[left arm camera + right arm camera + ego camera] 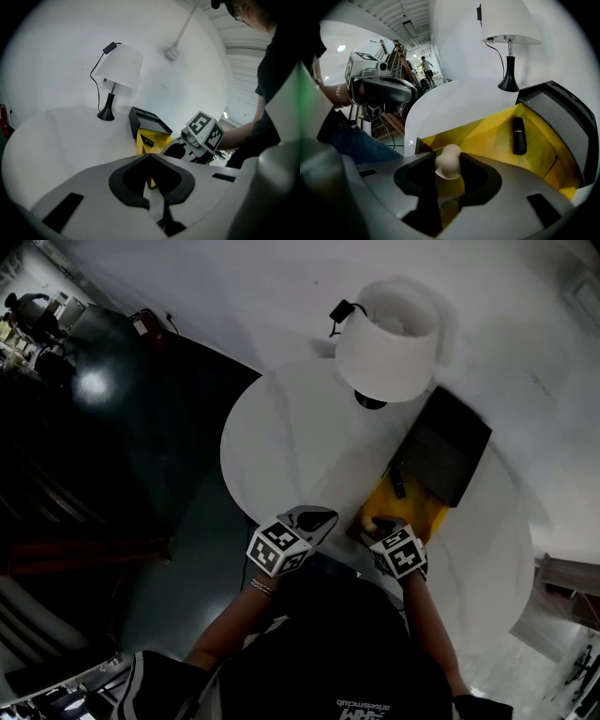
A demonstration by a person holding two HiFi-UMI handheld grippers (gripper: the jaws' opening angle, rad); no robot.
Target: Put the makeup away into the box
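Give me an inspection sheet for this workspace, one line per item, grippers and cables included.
Surface: round white table.
Job's things: open yellow-lined box holds a black lipstick; beige sponge over its near edge.
Clutter: white-shaded lamp.
Grippers: left gripper shut, empty; right gripper shut on the sponge.
Cables: black lamp cord hanging beside the lamp stem.
Surroundings: dark floor; a person far off.

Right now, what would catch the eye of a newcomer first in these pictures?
The open box with its bright yellow inside, near the round table's edge, and the beige makeup sponge between the right gripper's jaws above it. Behind stands a lamp with a white shade.
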